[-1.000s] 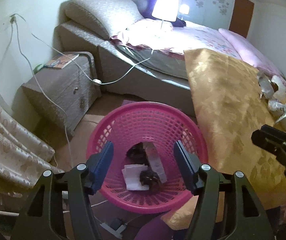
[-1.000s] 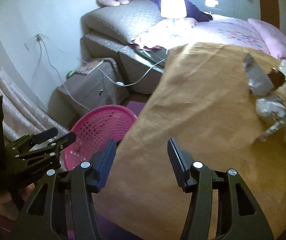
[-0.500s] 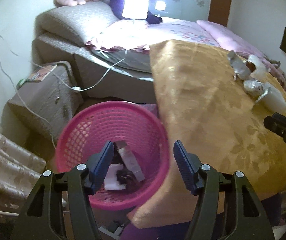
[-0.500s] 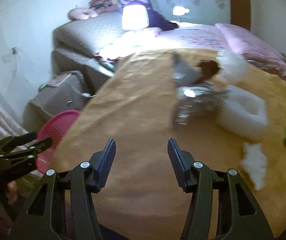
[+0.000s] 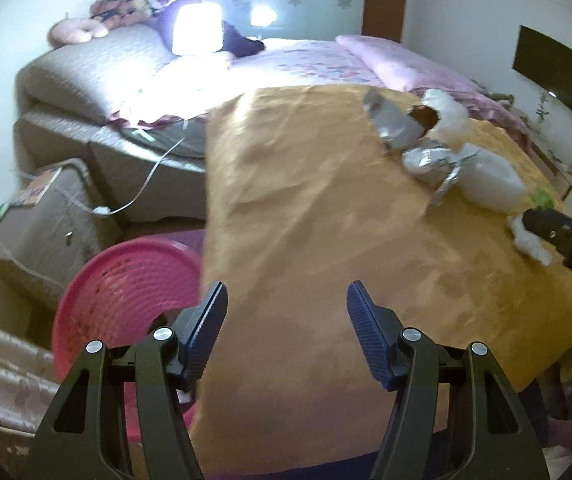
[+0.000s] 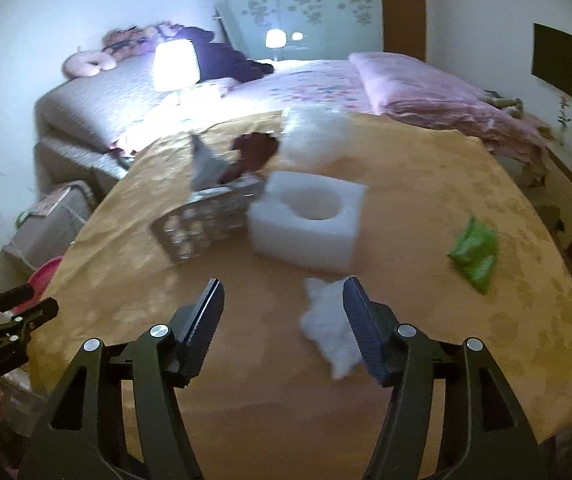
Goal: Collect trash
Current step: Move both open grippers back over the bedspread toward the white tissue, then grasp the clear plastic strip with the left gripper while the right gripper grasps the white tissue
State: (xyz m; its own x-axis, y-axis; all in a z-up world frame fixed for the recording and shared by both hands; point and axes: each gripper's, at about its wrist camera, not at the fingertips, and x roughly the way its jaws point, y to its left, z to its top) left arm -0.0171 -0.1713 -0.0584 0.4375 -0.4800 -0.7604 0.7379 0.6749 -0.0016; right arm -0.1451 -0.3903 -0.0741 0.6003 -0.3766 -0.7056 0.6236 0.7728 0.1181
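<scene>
Reaching for more trash on the gold brocade tablecloth (image 6: 425, 184): the pink mesh basket (image 5: 126, 280) sits on the floor beside it. Right gripper (image 6: 282, 312) is opening, empty, fluffy white wad (image 6: 327, 328) just inside its right finger. Next move probably needs centring on it. Left gripper (image 5: 286, 316) hangs released, holding nothing. Foam block (image 6: 305, 220), crinkly foil (image 6: 202, 224), green wrapper (image 6: 475, 254) wait.

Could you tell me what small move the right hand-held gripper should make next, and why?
Probably ease the right hand-held gripper slightly to the right and down over the white crumpled tissue. Its jaws are opening with nothing pressed between them, and the tissue lies on the orange tablecloth just by the right finger, the nearest piece of trash.
</scene>
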